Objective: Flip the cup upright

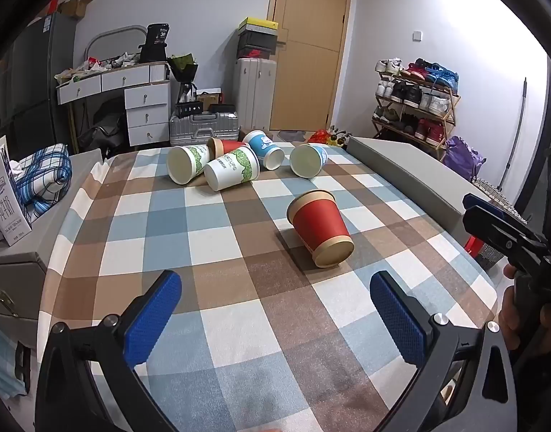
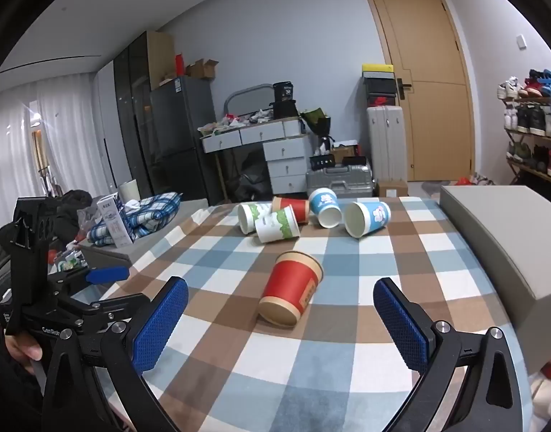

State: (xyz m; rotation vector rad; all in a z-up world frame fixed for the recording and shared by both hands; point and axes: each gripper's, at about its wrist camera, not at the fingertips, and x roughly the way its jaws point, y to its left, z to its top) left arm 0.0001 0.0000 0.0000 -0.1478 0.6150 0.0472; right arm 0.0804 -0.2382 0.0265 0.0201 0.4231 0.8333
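A red paper cup (image 1: 320, 228) lies on its side on the checked tablecloth (image 1: 218, 288), base towards me; it also shows in the right wrist view (image 2: 291, 291). My left gripper (image 1: 275, 320) is open and empty, a short way in front of the cup. My right gripper (image 2: 281, 327) is open and empty, with the cup just beyond its fingers. The right gripper's body shows at the right edge of the left wrist view (image 1: 506, 237). The left gripper's body shows at the left of the right wrist view (image 2: 59, 288).
Several more cups lie on their sides at the far end: green-and-white cups (image 1: 232, 172), a second red cup (image 1: 221, 145) and blue cups (image 1: 308, 160). A grey box (image 1: 408, 172) runs along the table's right side. Folded plaid cloth (image 1: 41, 176) and a carton (image 1: 5, 194) sit to the left.
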